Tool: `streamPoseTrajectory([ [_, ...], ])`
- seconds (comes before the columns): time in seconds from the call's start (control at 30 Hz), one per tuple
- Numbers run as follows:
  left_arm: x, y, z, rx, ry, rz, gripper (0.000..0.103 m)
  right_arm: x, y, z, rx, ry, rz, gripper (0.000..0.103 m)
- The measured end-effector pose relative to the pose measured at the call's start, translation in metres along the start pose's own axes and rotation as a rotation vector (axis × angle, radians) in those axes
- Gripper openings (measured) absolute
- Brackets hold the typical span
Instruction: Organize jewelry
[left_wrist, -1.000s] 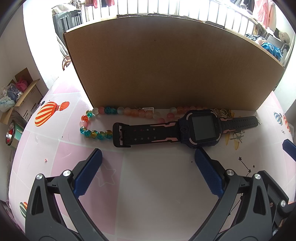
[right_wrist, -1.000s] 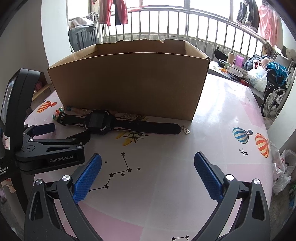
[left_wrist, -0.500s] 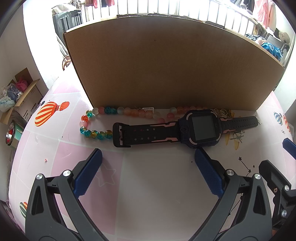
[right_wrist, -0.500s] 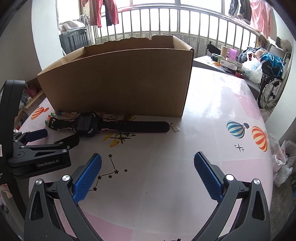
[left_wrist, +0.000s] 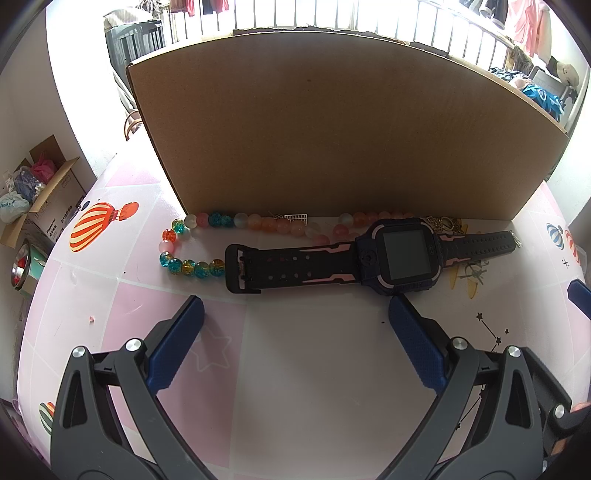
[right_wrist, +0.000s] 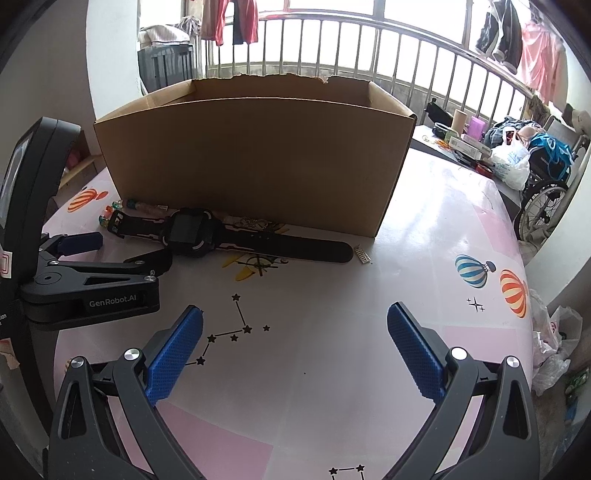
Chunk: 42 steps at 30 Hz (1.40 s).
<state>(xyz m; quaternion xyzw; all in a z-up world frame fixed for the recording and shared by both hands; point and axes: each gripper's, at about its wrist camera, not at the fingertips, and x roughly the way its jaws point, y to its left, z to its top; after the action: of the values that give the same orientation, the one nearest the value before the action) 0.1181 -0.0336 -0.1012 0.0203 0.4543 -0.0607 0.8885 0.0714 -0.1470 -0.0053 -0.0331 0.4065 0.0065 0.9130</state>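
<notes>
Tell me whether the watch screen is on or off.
Off: the watch lies flat before the cardboard box, its square face dark and blank in both views.

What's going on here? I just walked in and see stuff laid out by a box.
A person holds two grippers over a table; both are open and empty. The left gripper faces a black smartwatch lying flat before a cardboard box, with a beaded necklace and a gold chain behind it. The right gripper hovers over bare table. Nothing is picked up yet.
</notes>
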Motion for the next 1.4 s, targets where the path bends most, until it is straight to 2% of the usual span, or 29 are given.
streamPoseTrajectory([
  [0.13, 0.0, 0.0, 0.0, 0.0, 0.0, 0.0, 0.096, -0.006, 0.005, 0.001, -0.024, -0.021, -0.018, 0.098],
  [0.43, 0.0, 0.0, 0.0, 0.0, -0.001, 0.0, 0.096, -0.011, 0.008, -0.002, 0.002, -0.013, 0.003, 0.098],
  [1.07, 0.0, 0.0, 0.0, -0.001, -0.001, -0.001, 0.096, -0.024, 0.01, -0.003, -0.012, -0.021, -0.018, 0.098],
  [1.4, 0.0, 0.0, -0.001, -0.001, -0.002, -0.001, 0.096, -0.023, 0.003, 0.0, 0.032, -0.028, -0.014, 0.098],
])
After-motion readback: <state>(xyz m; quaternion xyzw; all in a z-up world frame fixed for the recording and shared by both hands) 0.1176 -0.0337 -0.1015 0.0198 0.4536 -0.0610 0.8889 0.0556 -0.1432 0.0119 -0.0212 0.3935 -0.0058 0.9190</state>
